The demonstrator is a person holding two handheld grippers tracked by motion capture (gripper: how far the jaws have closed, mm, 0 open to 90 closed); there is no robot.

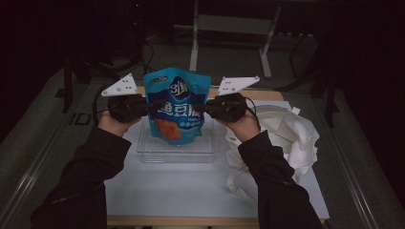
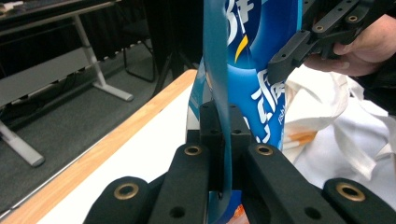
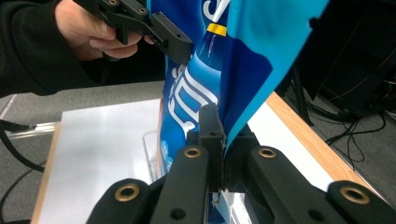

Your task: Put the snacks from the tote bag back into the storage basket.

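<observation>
A blue snack pouch [image 1: 176, 105] with white lettering and an orange picture hangs upright between both grippers, just above a clear plastic tray [image 1: 175, 150]. My left gripper [image 1: 152, 108] is shut on the pouch's left edge, my right gripper [image 1: 202, 108] on its right edge. In the left gripper view the pouch [image 2: 261, 70] edge is pinched between the jaws of the left gripper [image 2: 224, 128], with the right gripper [image 2: 275, 70] clamped farther up. From the right gripper view, the pouch [image 3: 233, 60] is nipped by the right gripper [image 3: 223, 135]; the left gripper [image 3: 180, 49] holds its far side.
A crumpled white cloth bag [image 1: 286, 138] lies on the white table top [image 1: 191, 191] right of the tray. The table has a wooden rim [image 2: 107, 149]. A grey bench frame [image 1: 229, 33] stands on the floor beyond.
</observation>
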